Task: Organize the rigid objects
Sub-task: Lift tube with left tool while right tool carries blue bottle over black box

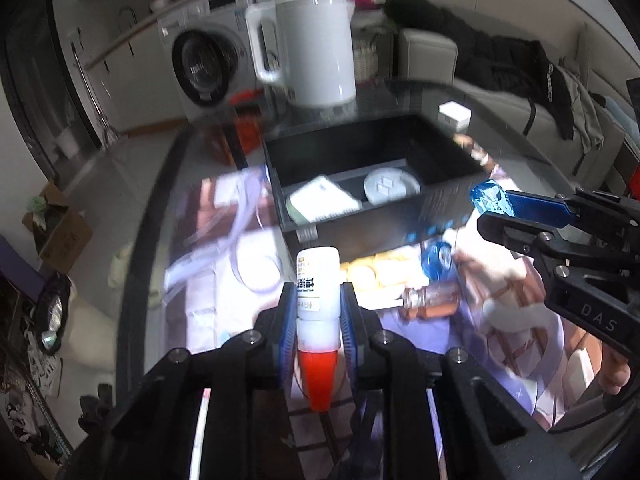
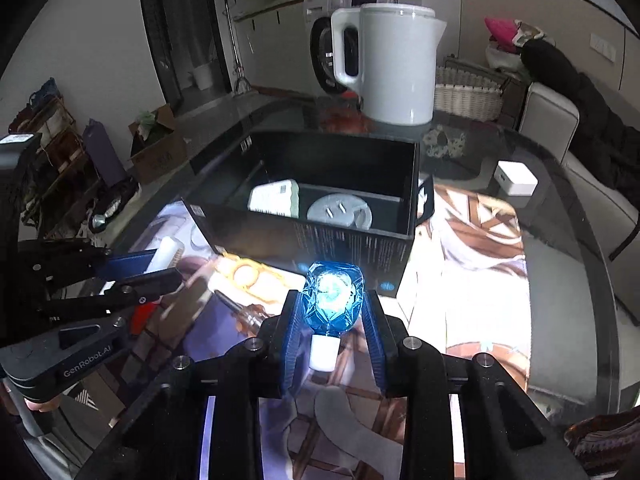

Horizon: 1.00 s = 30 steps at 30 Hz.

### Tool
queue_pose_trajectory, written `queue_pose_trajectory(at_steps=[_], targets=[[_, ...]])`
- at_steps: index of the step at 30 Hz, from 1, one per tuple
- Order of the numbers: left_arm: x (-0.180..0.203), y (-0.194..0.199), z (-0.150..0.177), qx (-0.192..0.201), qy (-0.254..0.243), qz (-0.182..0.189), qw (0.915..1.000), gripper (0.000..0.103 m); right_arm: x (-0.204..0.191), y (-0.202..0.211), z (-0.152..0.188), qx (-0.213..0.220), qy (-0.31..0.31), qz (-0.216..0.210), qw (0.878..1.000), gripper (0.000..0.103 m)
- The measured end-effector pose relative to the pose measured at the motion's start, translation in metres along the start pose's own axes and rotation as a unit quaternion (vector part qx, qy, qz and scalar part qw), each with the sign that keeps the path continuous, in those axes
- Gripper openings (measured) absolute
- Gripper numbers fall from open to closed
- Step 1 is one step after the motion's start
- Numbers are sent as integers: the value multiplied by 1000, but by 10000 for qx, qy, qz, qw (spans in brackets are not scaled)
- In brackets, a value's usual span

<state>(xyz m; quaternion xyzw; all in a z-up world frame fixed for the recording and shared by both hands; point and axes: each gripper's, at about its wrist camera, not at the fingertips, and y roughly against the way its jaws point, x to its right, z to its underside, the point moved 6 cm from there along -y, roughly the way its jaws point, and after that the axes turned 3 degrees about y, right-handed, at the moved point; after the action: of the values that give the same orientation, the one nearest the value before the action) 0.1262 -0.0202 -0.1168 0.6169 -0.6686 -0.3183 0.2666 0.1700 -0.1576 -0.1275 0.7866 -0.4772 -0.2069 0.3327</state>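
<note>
My left gripper (image 1: 318,300) is shut on a white bottle with a red cap (image 1: 318,292), held above the glass table in front of the black box (image 1: 440,204). My right gripper (image 2: 332,312) is shut on a blue faceted bottle with a white cap (image 2: 332,300), just short of the black box (image 2: 352,244). The box holds a white flat pack (image 2: 276,198) and a round white plug piece (image 2: 340,210). The right gripper also shows in the left wrist view (image 1: 496,208), and the left gripper shows in the right wrist view (image 2: 160,268).
A white kettle (image 2: 396,64) stands behind the box. A small amber bottle (image 1: 434,300) and a yellow blister tray (image 2: 248,274) lie on the table near the box. A small white cube (image 2: 514,178) sits at the right. The table edge curves around the left.
</note>
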Motion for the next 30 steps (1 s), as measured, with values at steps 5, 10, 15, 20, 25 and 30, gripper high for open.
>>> queue_pose_trajectory(at_steps=[5, 10, 15, 20, 25, 30], targets=[[-5, 35, -21, 956, 44, -34, 9954, 19, -5, 39, -19, 917, 95, 188, 9956, 30], [-16, 73, -36, 1879, 195, -56, 9820, 19, -20, 81, -33, 2010, 330, 306, 9786, 30], [-23, 105, -41, 2537, 325, -12, 9667, 19, -32, 107, -37, 2647, 449, 380, 9625, 30], [-29, 111, -40, 2649, 381, 38, 9635, 19, -36, 112, -38, 2721, 445, 305, 9608, 30], [-27, 109, -43, 2623, 389, 65, 9642, 19, -37, 118, -36, 2756, 446, 308, 9598, 30], [-25, 112, -44, 2695, 429, 81, 9620, 19, -40, 118, -37, 2747, 429, 275, 9602, 30]])
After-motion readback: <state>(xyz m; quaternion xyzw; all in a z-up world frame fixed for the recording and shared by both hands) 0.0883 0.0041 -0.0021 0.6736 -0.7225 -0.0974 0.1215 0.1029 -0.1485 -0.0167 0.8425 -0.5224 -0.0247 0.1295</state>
